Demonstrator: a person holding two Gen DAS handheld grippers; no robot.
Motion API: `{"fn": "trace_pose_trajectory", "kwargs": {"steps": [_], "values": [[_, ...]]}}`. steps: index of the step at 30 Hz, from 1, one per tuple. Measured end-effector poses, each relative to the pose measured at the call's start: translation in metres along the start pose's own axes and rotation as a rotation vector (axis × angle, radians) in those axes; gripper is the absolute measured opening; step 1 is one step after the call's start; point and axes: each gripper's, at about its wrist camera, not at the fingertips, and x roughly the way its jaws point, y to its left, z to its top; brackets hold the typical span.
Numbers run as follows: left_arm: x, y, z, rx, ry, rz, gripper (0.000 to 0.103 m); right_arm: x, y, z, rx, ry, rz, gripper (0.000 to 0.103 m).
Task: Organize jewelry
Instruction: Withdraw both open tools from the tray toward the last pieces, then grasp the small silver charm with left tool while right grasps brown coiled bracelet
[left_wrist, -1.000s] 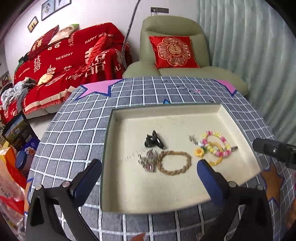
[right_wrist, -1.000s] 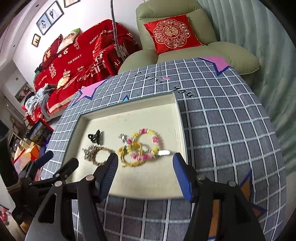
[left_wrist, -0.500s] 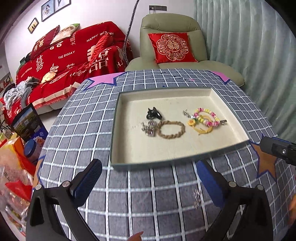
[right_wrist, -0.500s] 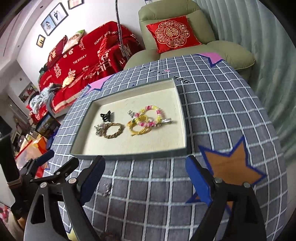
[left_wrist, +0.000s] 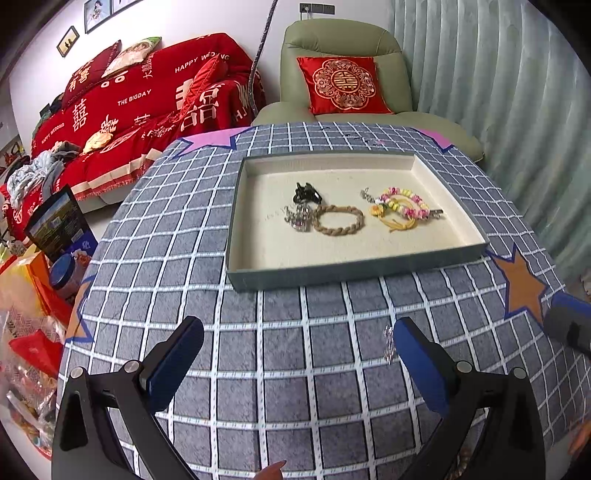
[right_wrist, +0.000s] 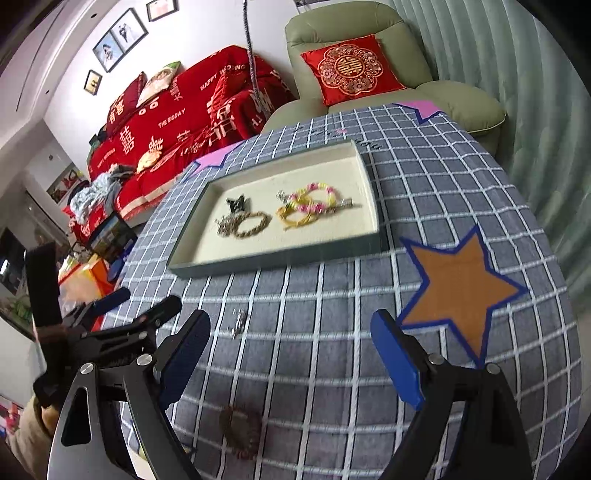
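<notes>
Jewelry sits gathered in the tray (left_wrist: 369, 267) toward the surface's far edge: braided bracelet (left_wrist: 340, 220), beaded bracelet (left_wrist: 404, 203), black clip (left_wrist: 306, 192). A small silver piece (right_wrist: 238, 323) lies loose near the front edge. Left gripper (left_wrist: 297, 356) and right gripper (right_wrist: 290, 354) both have fingers wide, holding nothing.

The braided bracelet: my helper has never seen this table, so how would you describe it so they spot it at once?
Find the shallow cream-lined tray on the checked tablecloth. Left of middle in it, the braided bracelet lies flat below a black hair clip and beside a silver charm. Unlike the pink-and-yellow beaded bracelet to its right, it is one plain tan twisted ring.
</notes>
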Motion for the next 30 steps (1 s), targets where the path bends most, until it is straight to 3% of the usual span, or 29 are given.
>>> {"fn": "trace_pose_trajectory", "kwargs": {"steps": [13,20,30], "values": [[0.012,0.001,-0.024,-0.005,0.073,-0.019,0.103,0.009,0.025,-0.062,-0.093,0.124,-0.011,0.09],[0.023,-0.015,-0.024,0.033,0.086,-0.04,0.103,0.016,0.032,-0.079,-0.117,0.177,-0.035,0.09],[0.042,-0.036,-0.018,0.11,0.088,-0.025,0.103,0.022,0.041,-0.091,-0.143,0.187,-0.083,0.09]]}}
